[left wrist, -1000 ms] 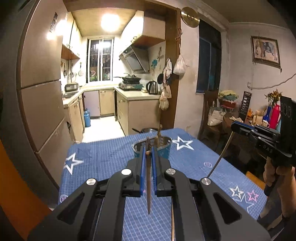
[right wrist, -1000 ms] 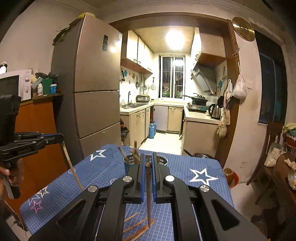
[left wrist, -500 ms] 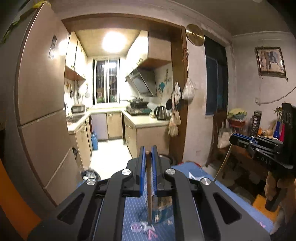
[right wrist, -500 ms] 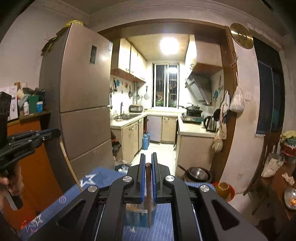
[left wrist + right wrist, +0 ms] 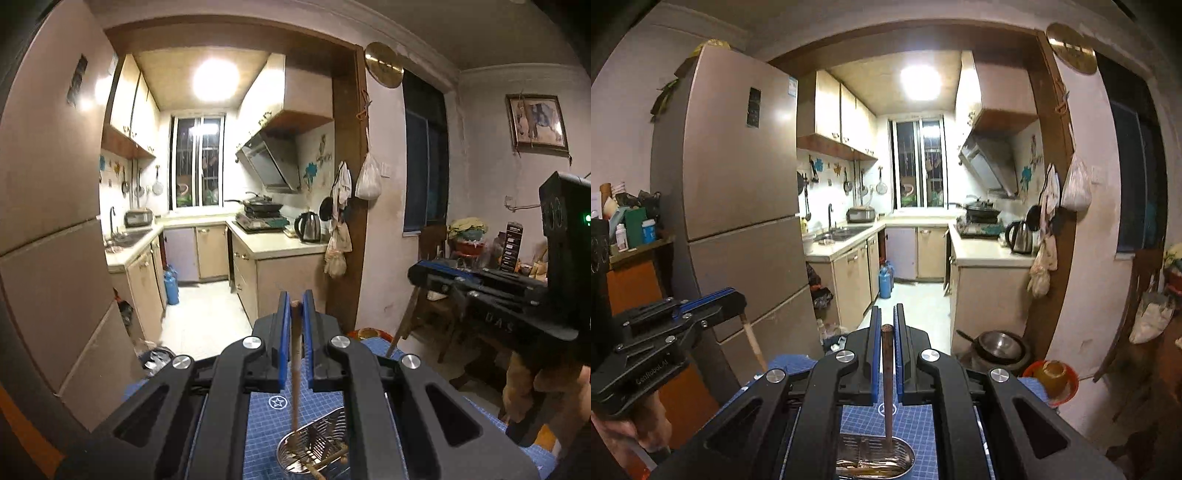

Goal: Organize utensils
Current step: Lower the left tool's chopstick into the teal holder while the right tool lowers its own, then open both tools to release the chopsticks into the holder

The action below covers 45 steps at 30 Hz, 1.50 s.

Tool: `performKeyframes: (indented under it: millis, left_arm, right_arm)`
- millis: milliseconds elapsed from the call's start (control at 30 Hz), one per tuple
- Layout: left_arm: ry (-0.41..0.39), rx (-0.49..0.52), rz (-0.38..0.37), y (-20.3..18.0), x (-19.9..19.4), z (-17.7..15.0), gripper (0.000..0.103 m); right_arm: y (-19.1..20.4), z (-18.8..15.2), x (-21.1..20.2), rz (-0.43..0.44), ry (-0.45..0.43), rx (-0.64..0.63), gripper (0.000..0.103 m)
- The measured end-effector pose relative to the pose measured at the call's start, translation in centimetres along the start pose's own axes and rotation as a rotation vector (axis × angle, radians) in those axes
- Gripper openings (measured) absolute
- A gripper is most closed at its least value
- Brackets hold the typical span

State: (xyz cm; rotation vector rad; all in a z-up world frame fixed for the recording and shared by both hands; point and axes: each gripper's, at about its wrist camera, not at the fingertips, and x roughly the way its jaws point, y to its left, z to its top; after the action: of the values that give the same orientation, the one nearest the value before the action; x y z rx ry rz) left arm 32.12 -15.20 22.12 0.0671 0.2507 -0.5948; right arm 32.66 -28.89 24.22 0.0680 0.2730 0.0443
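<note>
My left gripper [image 5: 295, 301] is shut on a light wooden chopstick [image 5: 294, 369] that hangs straight down, its tip inside a perforated metal utensil holder [image 5: 314, 448] on the blue star-patterned tablecloth [image 5: 266, 417]. My right gripper [image 5: 887, 325] is shut on a dark brown chopstick [image 5: 887, 380] whose tip reaches into the same metal holder [image 5: 875, 459], which has several chopsticks in it. The right gripper also shows at the right of the left wrist view [image 5: 417, 273], and the left gripper at the left of the right wrist view [image 5: 738, 299].
A tall fridge [image 5: 738, 206] stands at the left. The kitchen doorway lies ahead. A pot [image 5: 997, 347] and an orange bowl [image 5: 1049, 374] sit on the floor. A wooden chair [image 5: 432, 280] and a cluttered side table [image 5: 498, 258] are at the right.
Both grippers have risen and moved forward over the metal holder, each still gripping its chopstick. The table has dropped low in both views, and the chopstick tips now reach into the holder.
</note>
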Motion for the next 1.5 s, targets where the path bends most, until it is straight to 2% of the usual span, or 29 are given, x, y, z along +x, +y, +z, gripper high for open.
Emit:
performKeyframes:
  millis: [233, 400, 567, 633, 800, 967, 1067, 1167, 1233, 1267, 1333, 1400, 1500]
  left_arm:
    - [0.073, -0.014, -0.014, 1.1, 3.2, -4.1, 0.005]
    - [0.116, -0.048, -0.011, 2.8, 3.6, -7.0, 0.005]
    - [0.149, -0.089, 0.006, 4.1, 3.7, -8.4, 0.005]
    - [0.141, -0.111, 0.01, 4.8, 2.9, -8.1, 0.005]
    - [0.069, -0.143, 0.012, 6.1, -1.2, -5.9, 0.005]
    - [-0.076, -0.197, -0.002, 8.1, -9.7, -4.1, 0.005]
    - [-0.108, -0.176, 0.033, 8.6, -15.0, -4.8, 0.005]
    - [-0.045, -0.075, 0.013, 6.8, -18.6, -7.5, 0.006]
    - [-0.004, -0.003, -0.005, 5.3, -20.0, -10.0, 0.006]
    - [0.021, 0.009, -0.009, 4.8, -20.4, -11.5, 0.006]
    - [0.086, -0.011, -0.077, 4.0, -20.5, -14.5, 0.006]
    - [0.103, 0.026, -0.057, 3.0, -20.3, -17.2, 0.006]
    - [0.12, 0.017, -0.082, 3.6, -18.6, -18.7, 0.006]
  right_arm:
    - [0.0, -4.1, 3.8, 0.014, 0.085, -0.007, 0.008]
    - [0.2, -7.0, 5.9, 0.022, 0.144, -0.01, 0.008]
    - [0.9, -8.1, 6.1, 0.029, 0.175, -0.006, 0.012]
    - [0.7, -7.8, 5.2, 0.02, 0.156, -0.001, 0.021]
    - [-0.2, -5.3, 0.0, -0.012, 0.066, -0.008, 0.022]
    - [-0.8, -5.9, -7.7, -0.033, 0.016, -0.044, 0.022]
    - [0.0, -9.2, -13.2, -0.063, 0.025, -0.11, 0.022]
    - [1.6, -13.6, -17.3, -0.056, 0.06, -0.152, 0.022]
    - [3.1, -18.4, -20.0, -0.029, 0.113, -0.149, 0.022]
    - [3.8, -20.9, -20.9, -0.024, 0.144, -0.137, 0.022]
    - [5.1, -25.1, -22.0, 0.005, 0.203, -0.101, 0.022]
    - [6.2, -28.8, -22.2, 0.027, 0.266, -0.054, 0.022]
    - [7.0, -32.5, -21.6, 0.085, 0.353, 0.059, 0.022]
